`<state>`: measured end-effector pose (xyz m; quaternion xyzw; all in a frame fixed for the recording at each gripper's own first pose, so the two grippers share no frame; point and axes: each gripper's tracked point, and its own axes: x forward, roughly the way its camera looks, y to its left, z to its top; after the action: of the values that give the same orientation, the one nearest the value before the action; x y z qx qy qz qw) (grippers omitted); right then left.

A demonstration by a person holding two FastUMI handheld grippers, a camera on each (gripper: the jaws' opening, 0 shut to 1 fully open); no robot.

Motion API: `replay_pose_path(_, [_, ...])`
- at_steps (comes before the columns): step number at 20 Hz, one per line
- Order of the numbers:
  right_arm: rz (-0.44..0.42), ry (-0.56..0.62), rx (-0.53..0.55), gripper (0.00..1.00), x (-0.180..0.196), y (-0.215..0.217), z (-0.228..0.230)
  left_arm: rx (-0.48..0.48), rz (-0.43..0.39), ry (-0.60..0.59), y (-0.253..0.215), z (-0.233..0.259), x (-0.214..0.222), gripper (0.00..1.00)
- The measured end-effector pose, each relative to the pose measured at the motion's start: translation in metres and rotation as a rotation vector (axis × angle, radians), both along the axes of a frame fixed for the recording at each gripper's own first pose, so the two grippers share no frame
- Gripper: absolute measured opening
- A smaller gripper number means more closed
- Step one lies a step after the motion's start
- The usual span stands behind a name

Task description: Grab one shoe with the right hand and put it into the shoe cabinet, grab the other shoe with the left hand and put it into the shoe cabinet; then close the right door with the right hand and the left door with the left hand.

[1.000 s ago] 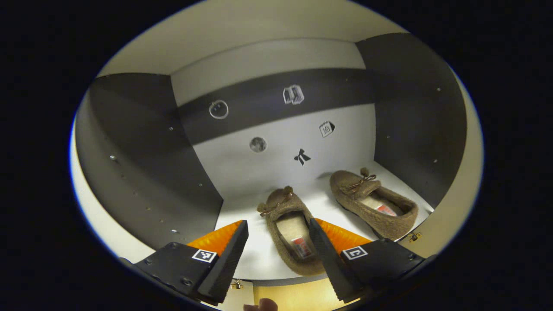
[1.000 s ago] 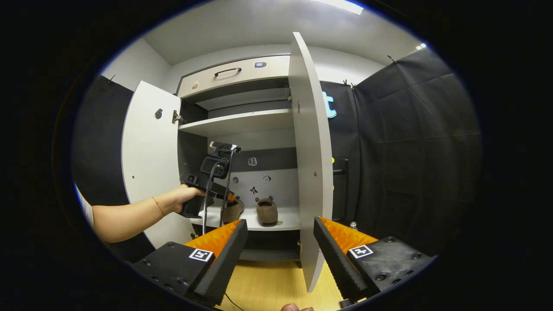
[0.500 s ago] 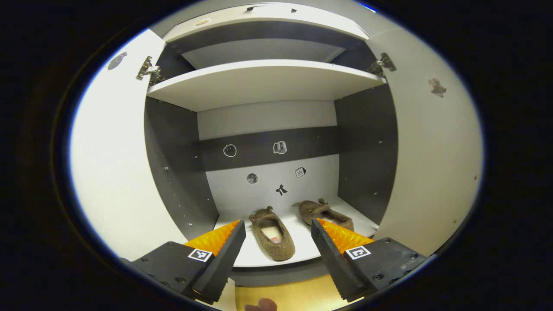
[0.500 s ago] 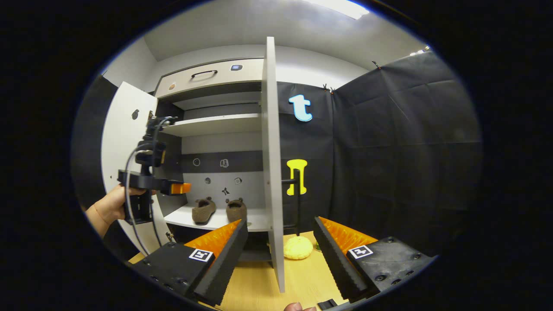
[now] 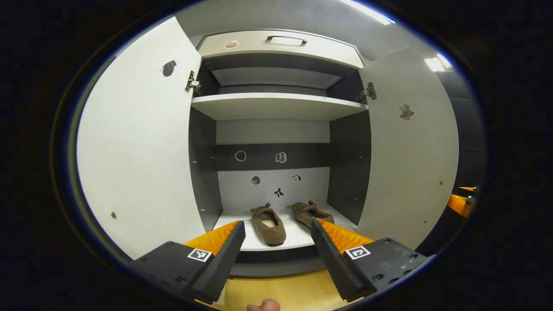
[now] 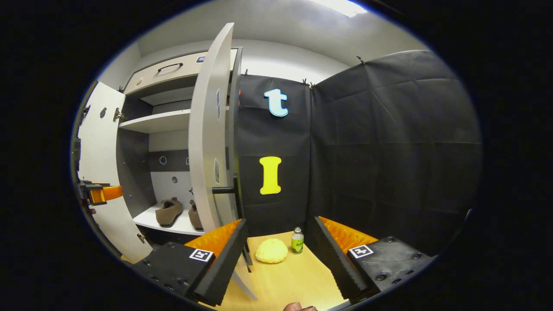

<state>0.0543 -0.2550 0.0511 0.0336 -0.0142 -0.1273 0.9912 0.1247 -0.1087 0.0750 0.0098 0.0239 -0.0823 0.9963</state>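
Two brown furry shoes sit side by side on the shoe cabinet's lower shelf [image 5: 298, 236], one to the left [image 5: 268, 222] and one to the right [image 5: 307, 211]. Both doors stand wide open, the left door [image 5: 142, 151] and the right door [image 5: 408, 164]. My left gripper [image 5: 277, 224] is open and holds nothing, out in front of the cabinet, well short of the shoes. My right gripper [image 6: 281, 220] is open too, beside the outer face of the right door [image 6: 207, 142], close to its dark handle [image 6: 224, 190]. From there the shoes [image 6: 169, 211] show past the door.
A yellow round object [image 6: 271, 250] and a small green-labelled bottle [image 6: 297, 240] stand on the wooden floor [image 6: 298, 276] by the black cloth wall. A drawer with a handle [image 5: 285, 40] tops the cabinet, above an upper shelf [image 5: 276, 103]. The left gripper [image 6: 103, 193] shows beside the left door.
My left gripper has drawn back out of the cabinet, leaving both shoes on the shelf. My right gripper has swung right, round to the outer side of the right door.
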Motion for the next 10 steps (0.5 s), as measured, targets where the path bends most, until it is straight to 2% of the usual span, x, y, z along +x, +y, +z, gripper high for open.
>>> replay_pose_path(3, [-0.008,-0.025,-0.020,0.98,0.012,-0.006,0.007,-0.015,0.025,0.001,0.009,-0.007,-0.021,0.96])
replay_pose_path(10, [0.016,-0.034,0.013,0.97,0.021,0.001,0.011,-0.037,0.008,0.026,0.028,-0.021,-0.051,0.97])
